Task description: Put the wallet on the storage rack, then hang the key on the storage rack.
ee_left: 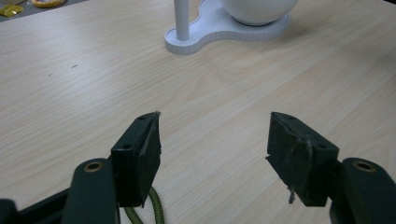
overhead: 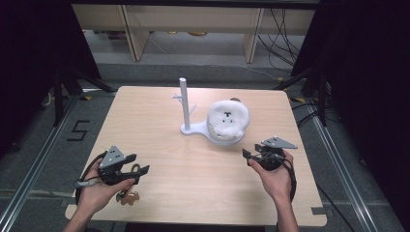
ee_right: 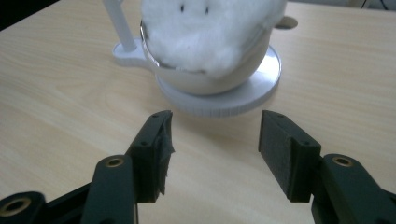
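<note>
A black "5" [overhead: 79,130] is marked on the floor [overhead: 43,140].

Small brown item [overhead: 129,197] under left hand [overhead: 99,191]: partly hidden, unidentifiable.

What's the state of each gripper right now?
Left gripper: open, holding nothing, above the table.
Right gripper: open, holding nothing, facing the white bowl.

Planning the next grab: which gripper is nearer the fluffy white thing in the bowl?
The right gripper. It sits just in front of the bowl holding the white fluff, jaws open toward it; the left gripper is farther off, near the table's front left.
</note>
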A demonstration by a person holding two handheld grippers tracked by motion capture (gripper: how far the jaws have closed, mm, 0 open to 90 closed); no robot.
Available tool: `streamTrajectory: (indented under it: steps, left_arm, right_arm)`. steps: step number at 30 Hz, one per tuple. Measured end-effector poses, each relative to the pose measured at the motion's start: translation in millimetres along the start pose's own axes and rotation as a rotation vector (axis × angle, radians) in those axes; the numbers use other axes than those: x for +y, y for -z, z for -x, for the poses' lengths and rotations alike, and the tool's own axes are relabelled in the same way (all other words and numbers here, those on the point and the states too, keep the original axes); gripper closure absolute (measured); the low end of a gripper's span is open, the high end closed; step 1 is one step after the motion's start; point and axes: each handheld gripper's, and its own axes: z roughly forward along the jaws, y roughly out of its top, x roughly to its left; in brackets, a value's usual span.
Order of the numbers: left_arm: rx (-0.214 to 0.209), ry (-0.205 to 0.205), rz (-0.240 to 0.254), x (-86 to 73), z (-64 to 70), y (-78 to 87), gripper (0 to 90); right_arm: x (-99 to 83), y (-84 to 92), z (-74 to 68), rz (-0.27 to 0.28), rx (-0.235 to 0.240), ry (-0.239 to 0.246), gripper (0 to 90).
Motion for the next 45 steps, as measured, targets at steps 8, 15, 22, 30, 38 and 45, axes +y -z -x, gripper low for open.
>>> streamTrajectory:
  steps: [8,15,22,30,38,45]
  left_arm:
    - [-0.017,-0.001,-0.020,0.1,1.5,0.6,34.0]
    - [-0.001,-0.050,-0.152,2.8,-5.0,0.6,35.1]
    - [0.045,0.000,-0.319,11.3,-14.8,-3.5,37.4]
    - [0.070,0.019,-0.549,0.8,-29.9,-12.0,41.6]
    - [0.076,0.078,-0.677,-17.1,-33.8,-24.4,49.7]
    - [0.068,0.073,-0.698,-18.1,-29.7,-28.2,54.6]
  right_arm:
    - [-14.0,4.6,3.0,-0.060,-0.005,0.003,47.5]
    - [-12.7,7.9,5.7,-0.101,0.004,-0.005,48.0]
    - [-11.1,12.0,3.9,-0.106,0.013,-0.042,46.9]
    - [-10.2,13.7,3.6,-0.126,0.016,-0.039,45.6]
    - [-11.4,9.6,5.7,-0.136,0.043,-0.029,44.5]
    - [-10.3,10.7,2.5,-0.138,0.055,-0.032,43.8]
